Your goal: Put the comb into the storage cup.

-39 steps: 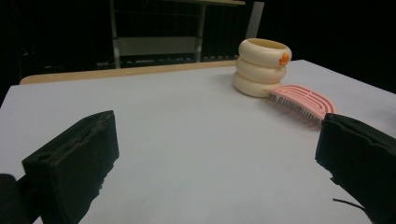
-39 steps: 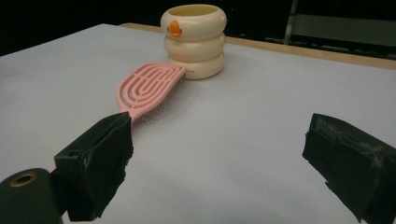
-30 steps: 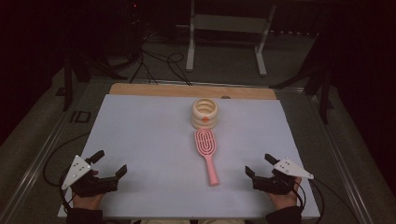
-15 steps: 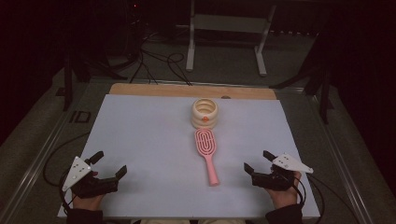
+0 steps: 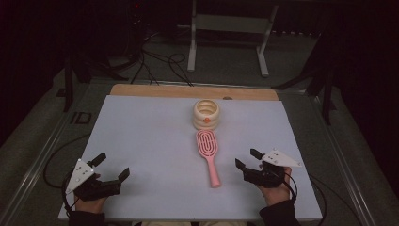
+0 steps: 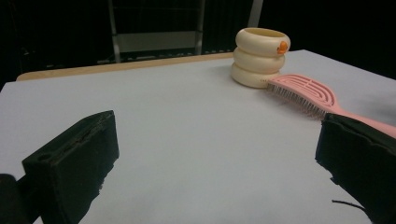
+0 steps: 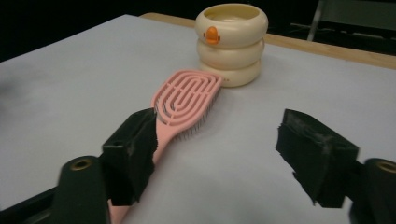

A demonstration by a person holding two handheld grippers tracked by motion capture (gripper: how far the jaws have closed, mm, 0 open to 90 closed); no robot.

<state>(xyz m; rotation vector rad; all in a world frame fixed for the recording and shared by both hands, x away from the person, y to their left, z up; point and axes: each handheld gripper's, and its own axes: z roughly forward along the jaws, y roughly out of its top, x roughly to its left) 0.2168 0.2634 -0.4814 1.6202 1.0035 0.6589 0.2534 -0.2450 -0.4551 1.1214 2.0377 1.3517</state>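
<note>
Hairbrush (image 5: 208, 153) lies untouched left of the right gripper (image 5: 246, 160), whose fingers, just narrowing, hold nothing (left gripper (image 5: 113, 165) gapes idle). Approach step; next, straddle the handle.

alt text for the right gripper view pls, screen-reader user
A pink hairbrush lies bristles-down on a pale table, its head touching a cream three-ringed holder. The open right gripper frames empty table, its left jaw in front of the brush handle.

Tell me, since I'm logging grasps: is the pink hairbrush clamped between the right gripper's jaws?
No, the pink hairbrush lies flat on the table beside the open right gripper.
</note>
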